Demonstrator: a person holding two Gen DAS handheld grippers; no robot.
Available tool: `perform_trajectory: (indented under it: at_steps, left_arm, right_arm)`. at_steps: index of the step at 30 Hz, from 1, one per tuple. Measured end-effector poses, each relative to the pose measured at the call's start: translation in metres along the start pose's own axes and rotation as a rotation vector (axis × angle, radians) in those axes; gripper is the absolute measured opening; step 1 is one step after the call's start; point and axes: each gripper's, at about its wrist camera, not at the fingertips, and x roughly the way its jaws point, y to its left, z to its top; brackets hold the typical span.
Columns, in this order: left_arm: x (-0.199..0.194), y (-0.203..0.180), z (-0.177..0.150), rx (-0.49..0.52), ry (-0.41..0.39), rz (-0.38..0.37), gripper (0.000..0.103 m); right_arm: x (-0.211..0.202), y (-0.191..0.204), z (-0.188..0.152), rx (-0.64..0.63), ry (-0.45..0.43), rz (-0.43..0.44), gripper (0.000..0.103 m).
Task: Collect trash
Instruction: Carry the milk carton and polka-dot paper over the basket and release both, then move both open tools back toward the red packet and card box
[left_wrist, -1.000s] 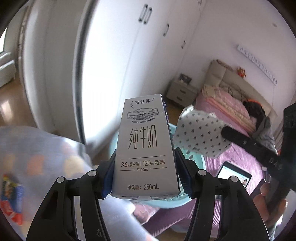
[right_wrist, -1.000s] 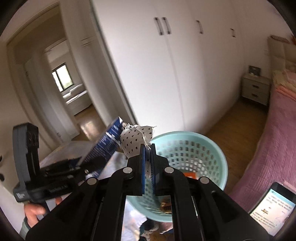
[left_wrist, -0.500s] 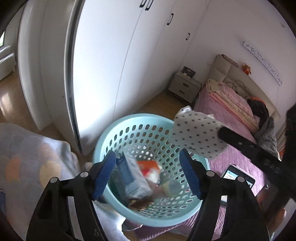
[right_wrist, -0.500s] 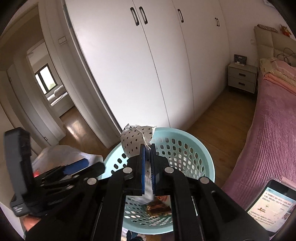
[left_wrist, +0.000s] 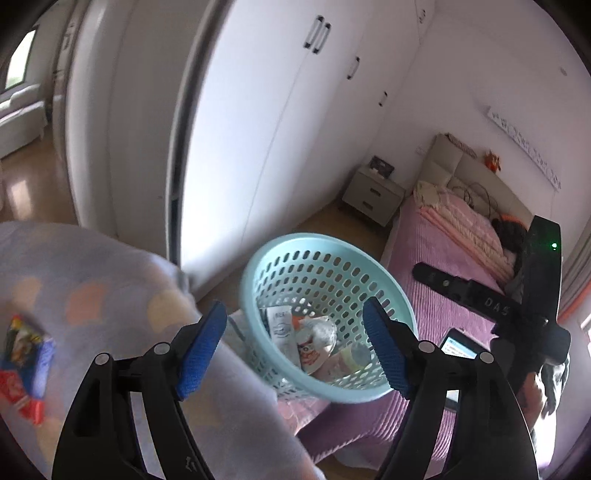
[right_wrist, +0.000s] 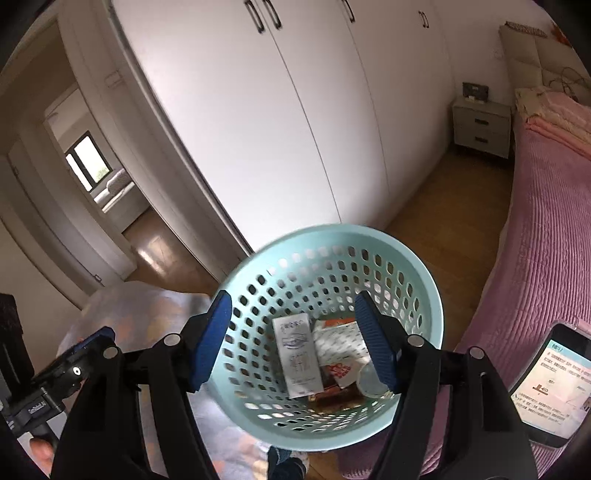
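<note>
A teal perforated basket (right_wrist: 332, 236) stands between the bed and a spotted blanket, directly below both grippers. Inside it lie a white milk carton (right_wrist: 297, 358), a crumpled dotted paper wrapper (right_wrist: 338, 338) and other scraps. My right gripper (right_wrist: 293, 341) hangs over the basket with its jaws opening and nothing between them. My left gripper (left_wrist: 293, 350) hovers at the basket's (left_wrist: 321, 240) near rim, its jaws also opening and empty; the carton (left_wrist: 280, 328) shows below it. One of the right gripper's fingers (left_wrist: 443, 282) reaches in from the right. A red and blue snack packet (left_wrist: 22, 365) lies on the blanket.
A pale spotted blanket (left_wrist: 110, 295) is at the left and a pink bed (right_wrist: 543, 240) at the right, with a lit phone (right_wrist: 550, 387) on it. White wardrobe doors (right_wrist: 295, 110) and a grey nightstand (right_wrist: 480, 129) stand behind. At the left is a doorway (right_wrist: 92, 184).
The left gripper opened and the milk carton it held now lies in the basket. The right gripper opened from shut and the dotted wrapper dropped into the basket.
</note>
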Motion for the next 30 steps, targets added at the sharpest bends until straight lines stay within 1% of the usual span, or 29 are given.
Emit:
perform_trajectory:
  at_steps: [2,3,5,6,9,10,14,15,17,20,23,25,26,28,29,30]
  left_arm:
    - [-0.013,0.005,0.001,-0.010,-0.018,0.008,0.075]
    - [-0.023,0.010,0.000,-0.017,-0.033,0.018,0.078]
    - [-0.045,0.020,0.000,-0.026,-0.072,0.048,0.079]
    - [-0.051,0.024,0.001,-0.027,-0.079,0.054,0.079]
    - [-0.079,0.044,0.004,-0.041,-0.099,0.038,0.079]
    - [-0.090,0.051,0.004,-0.044,-0.112,0.048,0.079]
    - [-0.127,0.080,0.005,-0.056,-0.161,0.112,0.079]
    - [-0.136,0.091,0.004,-0.065,-0.173,0.131,0.082]
    - [-0.150,0.112,0.002,-0.094,-0.185,0.170,0.083]
    - [-0.165,0.152,-0.004,-0.166,-0.196,0.230,0.083]
    - [-0.168,0.196,-0.009,-0.227,-0.176,0.315,0.083]
    - [-0.163,0.217,-0.009,-0.249,-0.151,0.342,0.083]
    - [-0.159,0.226,-0.008,-0.261,-0.133,0.345,0.083]
    - [-0.146,0.247,-0.010,-0.281,-0.075,0.321,0.083]
    - [-0.142,0.256,-0.013,-0.286,-0.057,0.323,0.083]
    - [-0.134,0.263,-0.015,-0.292,-0.040,0.340,0.083]
  right_arm:
    - [-0.011,0.015,-0.002,-0.025,-0.016,0.022,0.066]
    - [-0.014,0.022,-0.001,-0.035,-0.020,0.030,0.066]
    - [-0.020,0.039,-0.003,-0.066,-0.031,0.048,0.066]
    - [-0.023,0.049,-0.005,-0.083,-0.036,0.058,0.066]
    - [-0.025,0.077,-0.010,-0.130,-0.028,0.097,0.066]
    - [-0.025,0.086,-0.011,-0.146,-0.025,0.108,0.066]
    - [-0.018,0.132,-0.027,-0.224,-0.003,0.159,0.066]
    - [-0.015,0.142,-0.030,-0.236,0.006,0.164,0.066]
    - [-0.006,0.164,-0.042,-0.265,0.032,0.182,0.066]
    - [0.009,0.201,-0.065,-0.341,0.073,0.202,0.066]
    - [0.021,0.235,-0.088,-0.413,0.113,0.223,0.066]
    - [0.028,0.255,-0.103,-0.459,0.133,0.241,0.066]
    - [0.030,0.263,-0.108,-0.472,0.139,0.245,0.066]
    - [0.039,0.279,-0.118,-0.506,0.165,0.257,0.066]
    - [0.042,0.284,-0.122,-0.515,0.174,0.260,0.066]
    - [0.046,0.290,-0.127,-0.527,0.189,0.261,0.066]
